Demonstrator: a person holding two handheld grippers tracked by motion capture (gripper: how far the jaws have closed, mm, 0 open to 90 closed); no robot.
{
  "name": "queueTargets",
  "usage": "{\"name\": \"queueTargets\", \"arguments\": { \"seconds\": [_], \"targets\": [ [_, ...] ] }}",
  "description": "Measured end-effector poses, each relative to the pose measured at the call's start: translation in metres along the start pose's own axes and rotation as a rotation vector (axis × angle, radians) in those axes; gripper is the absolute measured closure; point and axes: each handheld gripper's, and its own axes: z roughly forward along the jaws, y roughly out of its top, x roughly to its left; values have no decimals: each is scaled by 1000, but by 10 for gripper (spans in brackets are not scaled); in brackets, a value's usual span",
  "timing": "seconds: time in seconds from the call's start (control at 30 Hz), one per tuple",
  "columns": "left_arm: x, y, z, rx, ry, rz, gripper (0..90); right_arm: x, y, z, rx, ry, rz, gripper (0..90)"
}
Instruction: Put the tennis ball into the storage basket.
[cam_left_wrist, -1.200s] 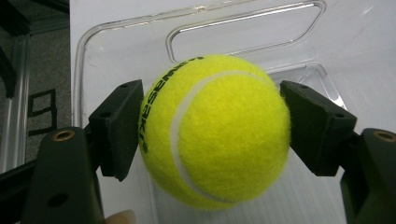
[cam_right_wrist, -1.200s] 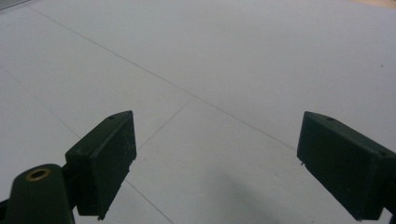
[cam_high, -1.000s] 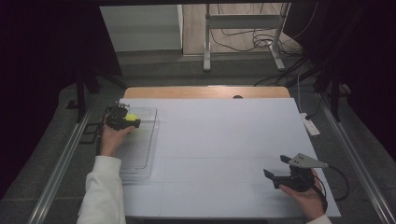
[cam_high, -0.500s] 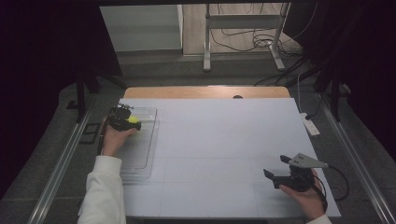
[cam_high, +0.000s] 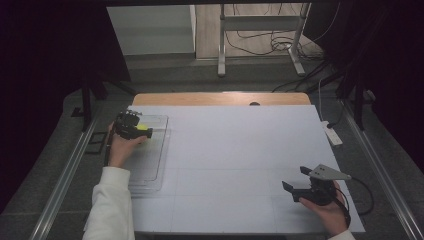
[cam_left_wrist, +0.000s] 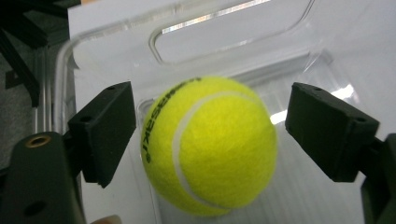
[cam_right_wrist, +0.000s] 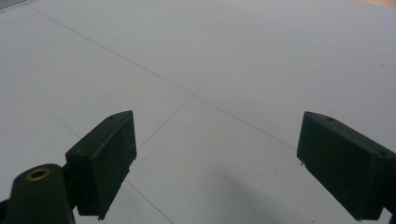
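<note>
Between the left gripper's (cam_left_wrist: 205, 140) parted jaws: tennis ball (cam_left_wrist: 208, 144).

The fuzzy yellow felt tennis ball (cam_left_wrist: 208, 145) sits in a glossy clear plastic tray (cam_left_wrist: 112, 32); the pale worktop (cam_high: 235, 150) is smooth and matt, edged with wood.

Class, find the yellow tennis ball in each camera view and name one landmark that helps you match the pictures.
High view: the tennis ball sits at the left, at the far end of the clear plastic tray, at the tip of the left tool.
Left gripper view: the ball lies centre frame, between the open jaws, over the tray.
Right gripper view: bare white table, no ball.
Shared landmark: the clear tray.
</note>
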Motion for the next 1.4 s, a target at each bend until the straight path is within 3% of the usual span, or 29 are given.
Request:
{"name": "queueTargets", "arguments": {
  "seconds": [0.33,0.53,0.67,0.87,1.07,1.27,1.4],
  "targets": [
    [0,3,-13,-90,-52,-45,149,0,0,0,-2,-1,1,123],
    [-4,5,-29,-169,-147,-71,142,0,0,-1,-2,-2,1,123],
    [-8,4,-39,-213,-182,-62,143,0,0,-1,-2,-2,2,123],
    [-15,0,-52,-239,-227,-47,142,0,0,-1,-1,-2,1,123],
    [-17,-9,-64,-279,-298,-85,145,-1,0,-1,-2,-4,1,123],
    [-21,-19,-72,-288,-347,-94,142,-1,0,-1,-3,-2,3,123],
    [-25,-27,-77,-297,-364,-80,142,-1,0,-1,-4,-2,1,123]
  ]
}}
